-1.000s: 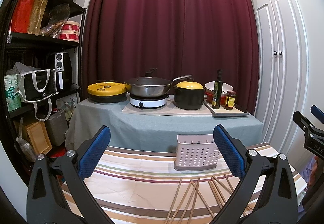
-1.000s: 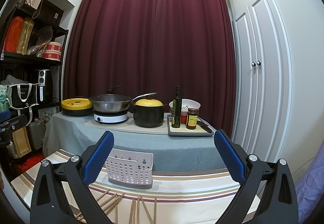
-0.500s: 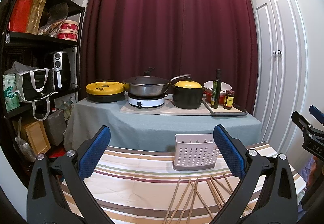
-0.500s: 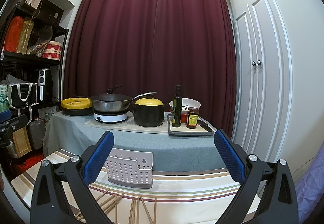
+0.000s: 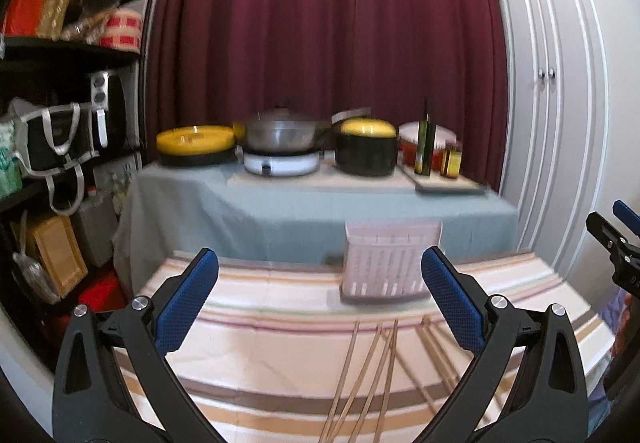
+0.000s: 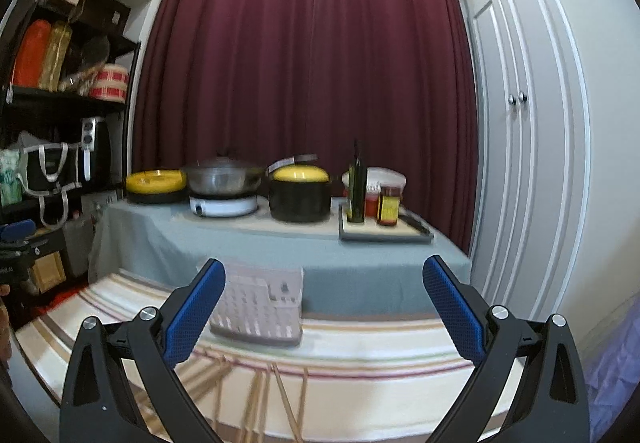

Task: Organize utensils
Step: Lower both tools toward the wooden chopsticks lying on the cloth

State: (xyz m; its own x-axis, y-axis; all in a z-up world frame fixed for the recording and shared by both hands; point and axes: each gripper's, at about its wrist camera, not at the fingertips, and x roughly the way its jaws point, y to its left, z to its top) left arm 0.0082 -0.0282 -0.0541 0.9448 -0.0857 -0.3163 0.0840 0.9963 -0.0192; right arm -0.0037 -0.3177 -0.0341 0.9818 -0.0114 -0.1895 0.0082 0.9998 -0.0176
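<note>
Both grippers (image 5: 319,295) (image 6: 323,303) are dipping, jaws wide and empty, chopsticks (image 5: 376,371) still lying outside the holder (image 5: 390,263) on the tabletop (image 5: 260,323).

Both wrist views face the striped table (image 5: 256,323) and curtain (image 6: 312,63).

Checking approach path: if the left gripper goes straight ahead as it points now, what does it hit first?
Probably the white utensil basket, though it sits right of centre; otherwise the grey-clothed table behind. Left gripper is open; depth unclear, frame blurred.

No legible text – labels all blurred
</note>
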